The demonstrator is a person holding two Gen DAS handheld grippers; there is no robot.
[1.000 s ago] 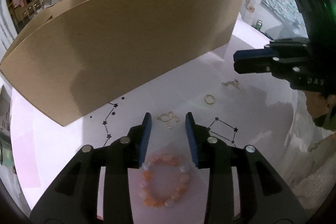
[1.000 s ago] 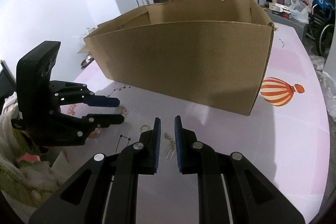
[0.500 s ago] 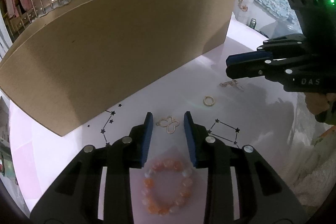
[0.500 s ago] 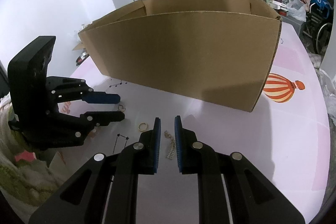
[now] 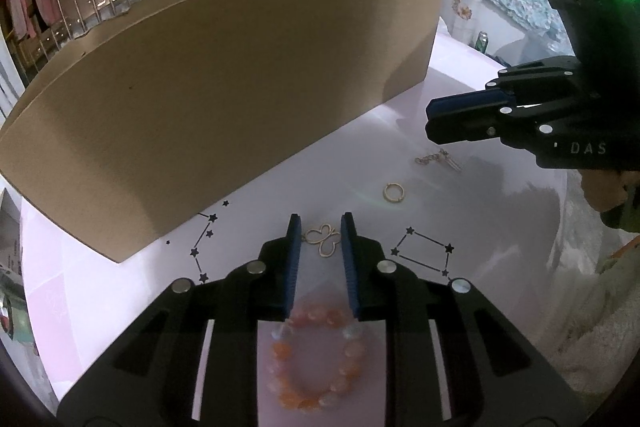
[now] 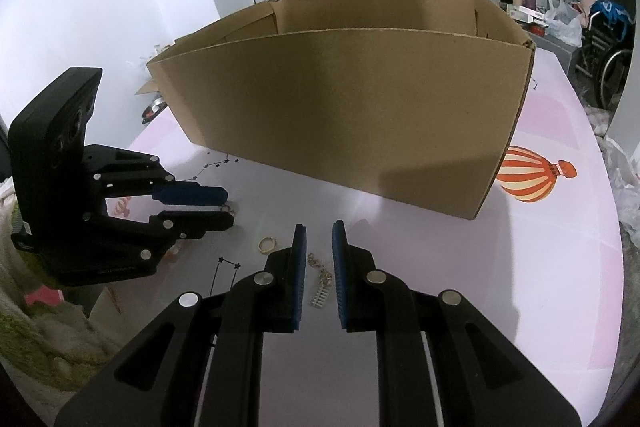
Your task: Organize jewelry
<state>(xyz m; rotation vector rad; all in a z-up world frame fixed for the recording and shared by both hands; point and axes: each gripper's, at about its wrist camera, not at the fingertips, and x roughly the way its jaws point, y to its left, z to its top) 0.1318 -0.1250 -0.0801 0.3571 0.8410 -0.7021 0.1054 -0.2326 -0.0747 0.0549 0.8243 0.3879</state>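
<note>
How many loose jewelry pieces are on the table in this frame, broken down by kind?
Beaded bracelet: 1
Butterfly pendant: 1
Gold ring: 1
Chain piece with a small bar charm: 1
Total: 4, all on the table in front of the cardboard box, none inside that can be seen.

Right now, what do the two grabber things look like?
Both are black plastic. The left gripper and right gripper each have two flat jaws lined with ribbed blue pads and dotted with round silver bolts. The right one carries white letters "DAS" and a tiny green light. A fuzzy pale sleeve shows behind it.
</note>
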